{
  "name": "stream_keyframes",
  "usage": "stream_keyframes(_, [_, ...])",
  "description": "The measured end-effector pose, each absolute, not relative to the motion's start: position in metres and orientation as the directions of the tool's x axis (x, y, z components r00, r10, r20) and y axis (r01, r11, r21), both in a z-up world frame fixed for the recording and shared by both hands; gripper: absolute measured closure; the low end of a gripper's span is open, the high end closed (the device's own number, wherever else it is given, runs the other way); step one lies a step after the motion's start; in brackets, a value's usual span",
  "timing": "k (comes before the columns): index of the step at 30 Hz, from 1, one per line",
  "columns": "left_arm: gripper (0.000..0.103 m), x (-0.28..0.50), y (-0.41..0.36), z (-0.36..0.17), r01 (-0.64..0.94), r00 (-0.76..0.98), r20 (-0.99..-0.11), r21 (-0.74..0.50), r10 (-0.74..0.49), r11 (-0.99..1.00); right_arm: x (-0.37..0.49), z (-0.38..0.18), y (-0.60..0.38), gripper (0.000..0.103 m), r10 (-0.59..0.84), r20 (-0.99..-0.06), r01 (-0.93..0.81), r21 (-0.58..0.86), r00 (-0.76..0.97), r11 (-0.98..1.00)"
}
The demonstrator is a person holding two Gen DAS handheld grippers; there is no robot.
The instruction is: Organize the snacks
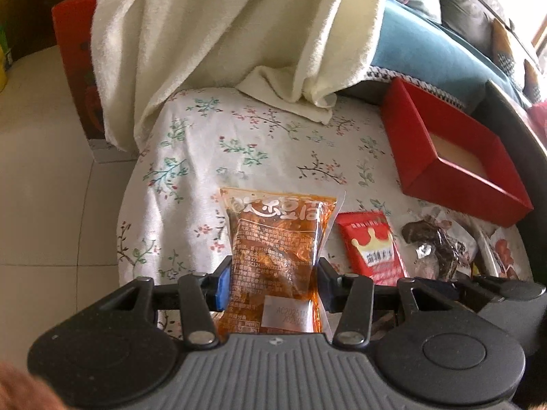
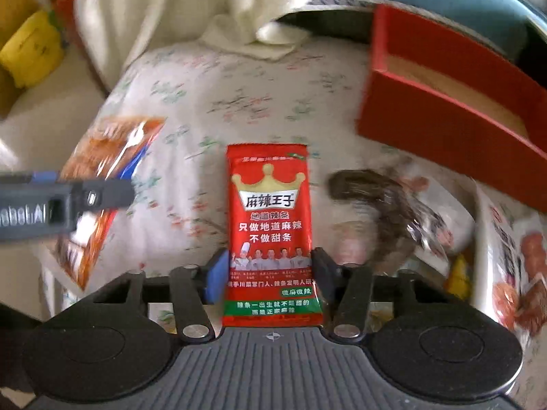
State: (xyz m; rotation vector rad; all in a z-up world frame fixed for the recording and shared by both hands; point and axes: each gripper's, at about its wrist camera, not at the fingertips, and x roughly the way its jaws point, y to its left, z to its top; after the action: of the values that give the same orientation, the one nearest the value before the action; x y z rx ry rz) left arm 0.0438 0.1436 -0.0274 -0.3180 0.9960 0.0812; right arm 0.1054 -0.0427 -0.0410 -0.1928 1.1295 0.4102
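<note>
My left gripper (image 1: pixel 271 280) is shut on an orange see-through snack packet (image 1: pixel 277 235), its pads pinching the packet's sides above the floral cloth (image 1: pixel 239 136). My right gripper (image 2: pixel 270 273) is shut on a red packet with a gold crown (image 2: pixel 270 212), and both pads press its lower edges. In the right wrist view the orange packet (image 2: pixel 102 157) shows at the left. The red crown packet (image 1: pixel 374 249) also shows in the left wrist view, right of the orange one. An open red box (image 1: pixel 454 157) with a tan floor lies at the right; in the right wrist view the red box (image 2: pixel 444 102) is at upper right.
A dark snack in clear wrap (image 2: pixel 386 205) and a white packet with red pictures (image 2: pixel 512 256) lie right of the red packet. A cream towel (image 1: pixel 222 34) hangs over the cloth's far side. A red carton (image 1: pixel 75 51) stands behind it, and a yellow thing (image 2: pixel 30 51) sits far left.
</note>
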Motion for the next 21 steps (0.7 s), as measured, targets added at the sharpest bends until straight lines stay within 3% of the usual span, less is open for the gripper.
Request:
stream_keyframes(4, [0.061, 0.047, 0.131, -0.035, -0.185, 0.522, -0.850, -0.199, -0.076, 0.962, 0.105, -0.042, -0.055, 0.044, 0.253, -0.894, -0.408, 0.089, 0.369, 0.909])
stream_keyframes(6, [0.061, 0.049, 0.125, -0.038, -0.177, 0.515, -0.854, -0.187, -0.071, 0.966, 0.108, -0.042, -0.053, 0.037, 0.267, -0.894, -0.417, 0.102, 0.359, 0.903])
stream_keyframes(13, [0.061, 0.058, 0.111, -0.050, -0.184, 0.481, -0.877, -0.109, -0.007, 0.977, 0.125, -0.051, -0.035, 0.033, 0.235, -0.875, -0.478, 0.005, 0.423, 0.878])
stream_keyframes(21, [0.060, 0.061, 0.092, -0.052, -0.136, 0.478, -0.877, -0.016, 0.051, 0.991, 0.122, -0.043, -0.065, 0.050, 0.322, -0.874, -0.454, 0.136, 0.363, 0.881])
